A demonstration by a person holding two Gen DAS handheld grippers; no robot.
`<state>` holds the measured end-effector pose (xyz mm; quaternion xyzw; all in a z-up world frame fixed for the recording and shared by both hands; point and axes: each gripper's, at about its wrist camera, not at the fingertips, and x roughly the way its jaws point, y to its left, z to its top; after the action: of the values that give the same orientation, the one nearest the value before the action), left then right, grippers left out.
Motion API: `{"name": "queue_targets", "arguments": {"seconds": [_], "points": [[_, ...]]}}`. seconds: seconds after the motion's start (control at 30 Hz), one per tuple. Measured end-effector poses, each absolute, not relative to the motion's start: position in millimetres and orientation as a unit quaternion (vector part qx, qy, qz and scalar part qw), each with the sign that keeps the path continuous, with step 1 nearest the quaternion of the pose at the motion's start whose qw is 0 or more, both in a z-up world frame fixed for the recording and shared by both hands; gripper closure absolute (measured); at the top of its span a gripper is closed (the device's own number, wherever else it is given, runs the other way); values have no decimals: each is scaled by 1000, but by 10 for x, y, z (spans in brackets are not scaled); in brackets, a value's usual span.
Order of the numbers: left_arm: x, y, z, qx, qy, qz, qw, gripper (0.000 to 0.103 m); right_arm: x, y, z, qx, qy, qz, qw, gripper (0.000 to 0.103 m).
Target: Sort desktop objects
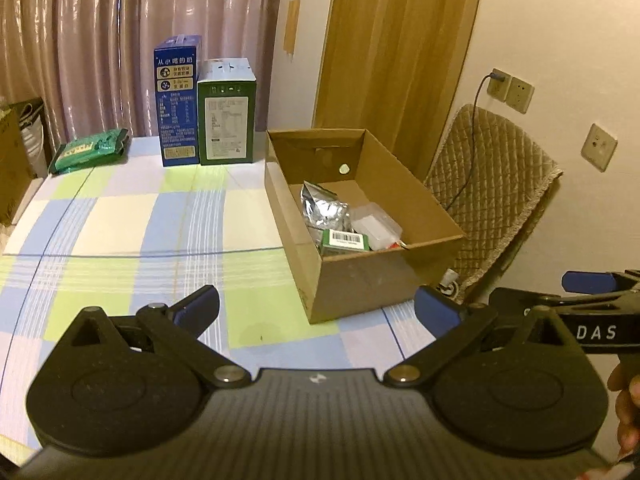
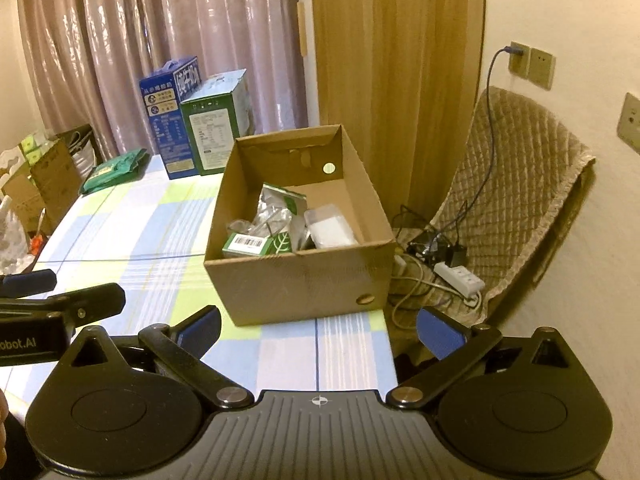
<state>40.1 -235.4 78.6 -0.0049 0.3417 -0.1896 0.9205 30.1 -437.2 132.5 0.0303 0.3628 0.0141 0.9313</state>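
An open cardboard box point(image 1: 416, 200) point(image 2: 296, 280) stands at the table's right edge. Inside lie a silver foil pouch point(image 1: 324, 208) point(image 2: 272, 208), a small green box with a barcode point(image 1: 346, 240) point(image 2: 256, 244) and a white plastic item point(image 1: 376, 226) point(image 2: 330, 230). My left gripper point(image 1: 316, 308) is open and empty, low over the table in front of the box. My right gripper point(image 2: 318, 328) is open and empty, just before the box's near wall. Each gripper shows at the edge of the other's view, the right one point(image 1: 592, 300) and the left one point(image 2: 56, 296).
A blue carton point(image 1: 178, 104) point(image 2: 170, 116), a green carton point(image 1: 226, 114) point(image 2: 214, 124) and a green packet point(image 1: 90, 150) point(image 2: 114, 170) stand at the table's far end. A quilted chair point(image 1: 496, 196) point(image 2: 516, 200) with a power strip point(image 2: 460, 276) stands right of the table. Brown boxes point(image 2: 44, 188) stand left.
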Motion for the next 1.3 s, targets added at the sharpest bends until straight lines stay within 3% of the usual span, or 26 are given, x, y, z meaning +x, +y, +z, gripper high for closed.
{"name": "queue_targets", "arguments": {"seconds": [0.47,1.3], "points": [[134,-2251,800,-10,359,-181,915,1,-181,-4127,1572,21,337,25,941,2],[113,-2280,789,-8,358,-181,916,1,-222,-4131,1552,25,342,22,939,2]]}}
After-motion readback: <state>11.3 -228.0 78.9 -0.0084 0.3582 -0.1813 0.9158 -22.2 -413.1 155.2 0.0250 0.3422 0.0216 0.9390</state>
